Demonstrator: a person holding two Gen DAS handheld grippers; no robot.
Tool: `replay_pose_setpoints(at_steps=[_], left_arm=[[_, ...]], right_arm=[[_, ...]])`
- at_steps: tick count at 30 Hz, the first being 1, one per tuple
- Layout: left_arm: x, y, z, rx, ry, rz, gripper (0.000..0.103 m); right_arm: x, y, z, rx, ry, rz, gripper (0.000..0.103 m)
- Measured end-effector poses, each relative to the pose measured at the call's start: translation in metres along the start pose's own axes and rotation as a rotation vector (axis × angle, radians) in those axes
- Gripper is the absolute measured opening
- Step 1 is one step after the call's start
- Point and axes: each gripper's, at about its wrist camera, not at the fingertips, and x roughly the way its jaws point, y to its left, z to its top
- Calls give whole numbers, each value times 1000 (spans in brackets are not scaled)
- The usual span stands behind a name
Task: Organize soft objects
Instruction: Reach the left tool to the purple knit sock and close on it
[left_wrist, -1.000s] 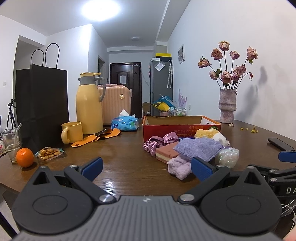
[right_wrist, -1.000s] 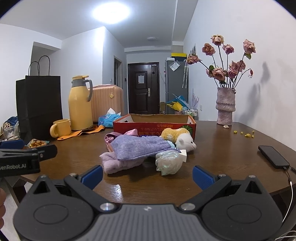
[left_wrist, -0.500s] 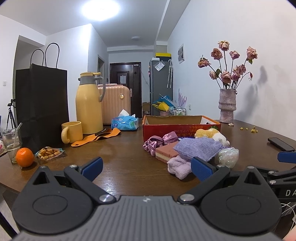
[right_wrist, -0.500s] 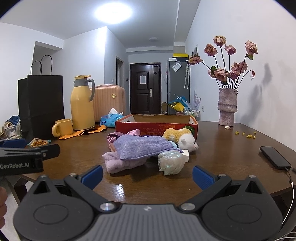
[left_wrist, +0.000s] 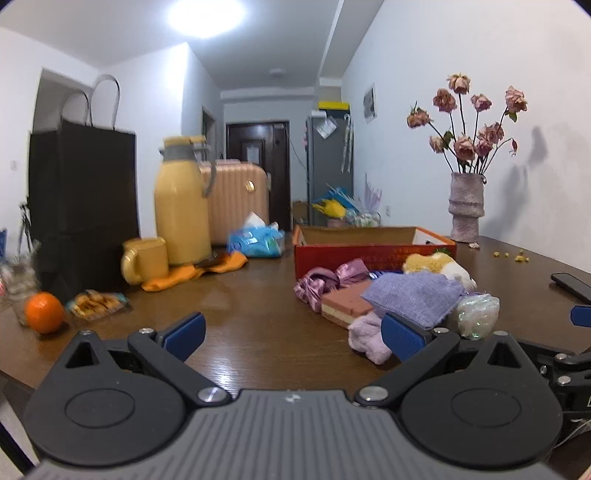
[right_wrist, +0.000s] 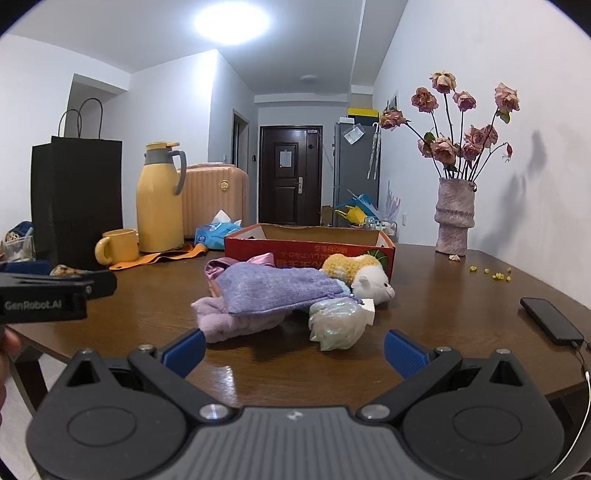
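Note:
A pile of soft things lies on the brown table before a red cardboard box (left_wrist: 373, 254) (right_wrist: 310, 251): a purple knit cloth (left_wrist: 412, 297) (right_wrist: 273, 290), a lilac fluffy towel (left_wrist: 365, 338) (right_wrist: 236, 321), a pink satin scrunchie (left_wrist: 323, 282), a pink sponge block (left_wrist: 345, 304), a yellow-and-white plush toy (right_wrist: 360, 275) (left_wrist: 437, 266) and a crinkly clear bag (right_wrist: 336, 323) (left_wrist: 474, 314). My left gripper (left_wrist: 291, 334) is open and empty, left of the pile. My right gripper (right_wrist: 293, 349) is open and empty, just short of the pile.
A yellow thermos (left_wrist: 181, 210), yellow mug (left_wrist: 146, 260), orange cloth (left_wrist: 195, 271), tissue pack (left_wrist: 256, 242), black paper bag (left_wrist: 83, 206), snack packet (left_wrist: 96, 302) and orange (left_wrist: 43, 316) stand at the left. A flower vase (right_wrist: 454, 216) and phone (right_wrist: 552, 325) are at the right.
Both grippers have eased slightly forward toward the pile and stay open. Nothing on the table has moved.

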Motion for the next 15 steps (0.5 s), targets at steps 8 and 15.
replay_pose_setpoints(at_steps=[8,15], left_arm=[[49,-9,9,6,90,-71,103],[105,-16,33,-109,190,-263,92]], right_arm=[[41,-22,11,39,34,21,103],[95,-53,39,94,72,100,102]])
